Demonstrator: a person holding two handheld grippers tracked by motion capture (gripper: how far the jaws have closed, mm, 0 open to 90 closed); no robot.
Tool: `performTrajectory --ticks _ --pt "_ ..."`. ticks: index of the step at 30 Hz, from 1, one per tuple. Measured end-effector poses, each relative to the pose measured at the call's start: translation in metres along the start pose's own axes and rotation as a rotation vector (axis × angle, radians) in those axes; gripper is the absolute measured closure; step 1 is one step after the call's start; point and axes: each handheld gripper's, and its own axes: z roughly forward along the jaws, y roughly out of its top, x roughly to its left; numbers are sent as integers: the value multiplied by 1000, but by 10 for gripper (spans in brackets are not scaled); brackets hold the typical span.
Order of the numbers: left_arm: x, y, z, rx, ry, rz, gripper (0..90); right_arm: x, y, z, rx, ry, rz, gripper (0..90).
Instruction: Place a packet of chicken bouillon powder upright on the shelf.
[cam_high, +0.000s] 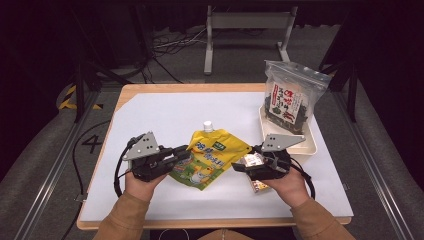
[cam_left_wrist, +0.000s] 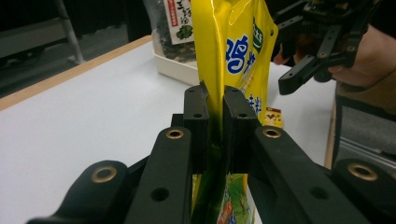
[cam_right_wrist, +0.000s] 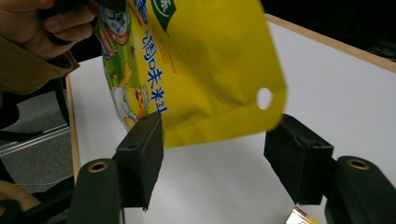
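Observation:
A yellow spouted pouch (cam_high: 212, 152) with a white cap lies tilted over the middle of the white table. My left gripper (cam_high: 184, 153) is shut on the pouch's left edge; in the left gripper view the yellow pouch (cam_left_wrist: 233, 46) stands pinched between the two pads, with my left gripper (cam_left_wrist: 215, 122) closed tight on it. My right gripper (cam_high: 241, 167) sits at the pouch's right corner with its jaws open. In the right gripper view the yellow pouch (cam_right_wrist: 196, 70) hangs just beyond my right gripper (cam_right_wrist: 215, 158), its corner over the gap and touching neither pad.
A white tray (cam_high: 310, 146) at the right holds an upright clear bag of dark seaweed (cam_high: 289, 97). A small printed packet (cam_high: 259, 186) lies on the table under my right hand. The white sheet (cam_high: 165, 112) covers the wooden table.

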Motion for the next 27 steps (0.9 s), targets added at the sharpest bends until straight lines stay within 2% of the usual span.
performTrajectory --ticks 4,7,9,11,12,14,17,19,23,27 --pt "-3 -2 4 -19 -3 -3 821 2 -1 5 2 31 16 396" --pt "-5 -3 7 -32 -12 -9 820 3 -2 7 -4 61 21 451" --pt "-8 -3 9 -37 -12 -1 820 4 -1 8 -16 80 19 523" --pt "-9 -4 10 -37 -26 -11 819 6 0 6 -28 83 16 632" --pt "-10 -4 11 -41 -27 -7 818 6 0 4 -32 85 11 657" --pt "-10 -4 11 -42 -27 -3 817 6 1 1 -53 100 29 717" --pt "-10 -5 13 -42 -28 -3 814 3 2 -3 -63 133 81 796" --pt "-10 -5 13 -38 -27 -5 813 2 3 -5 -71 148 90 820" --pt "-9 -5 13 -36 -27 4 810 6 6 -8 -66 136 77 831" --pt "-9 -6 14 -39 -31 -8 804 8 9 -11 -64 134 69 836"
